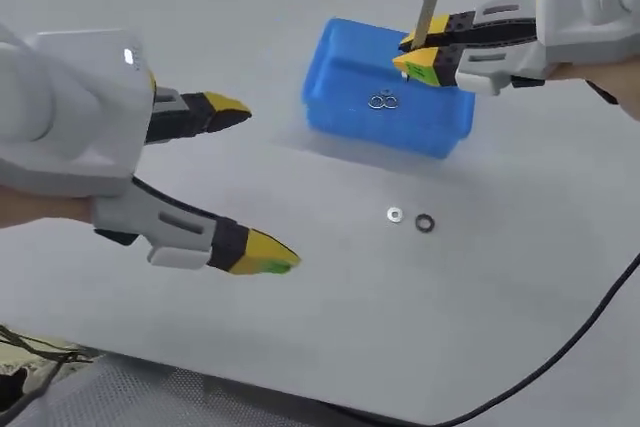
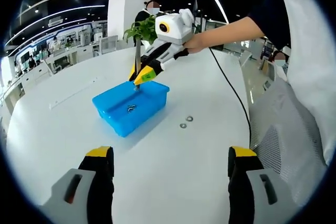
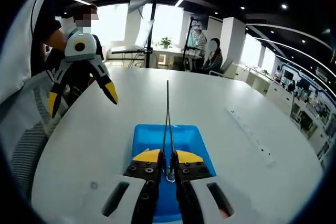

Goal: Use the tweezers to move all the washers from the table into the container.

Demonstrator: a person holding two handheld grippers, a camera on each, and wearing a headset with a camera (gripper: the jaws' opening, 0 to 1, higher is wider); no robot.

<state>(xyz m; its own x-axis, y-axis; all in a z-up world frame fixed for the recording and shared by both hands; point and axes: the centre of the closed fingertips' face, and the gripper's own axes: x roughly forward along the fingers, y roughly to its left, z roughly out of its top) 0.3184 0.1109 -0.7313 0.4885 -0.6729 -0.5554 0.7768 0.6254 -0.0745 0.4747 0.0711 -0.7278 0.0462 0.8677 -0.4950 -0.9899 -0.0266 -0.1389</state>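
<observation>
- Right hand-held gripper [image 1: 410, 55] is clenched on the tweezers [image 1: 432, 5], with its yellow-tipped jaws pressed together around them.
- We see the tweezers standing close to upright, their long axis running up and down across the jaws. The broad grey end rises above the jaws and the thin end points down below them.
- Directly under this hand-held gripper sits the blue container [image 1: 440, 132]. The tweezers' lower end hangs over its inside, but we cannot tell whether it touches the bottom.
- A pair of washers [image 1: 383, 101] lies flat on the container floor, touching each other, just beneath the jaw tips.
- Left hand-held gripper [image 1: 255, 185] is released, with its jaws spread wide and nothing between them. It hovers over the white surface [image 1: 330, 347], well apart from the right one.
- Ahead of its open jaws, nearer to it than the container, we find a pale washer [image 1: 395, 214] and a dark washer [image 1: 425, 223]. They lie flat on the surface, just beside each other.
- A black cable [image 1: 590, 322] trails across the surface off to the right of the left hand-held gripper's jaws.
</observation>
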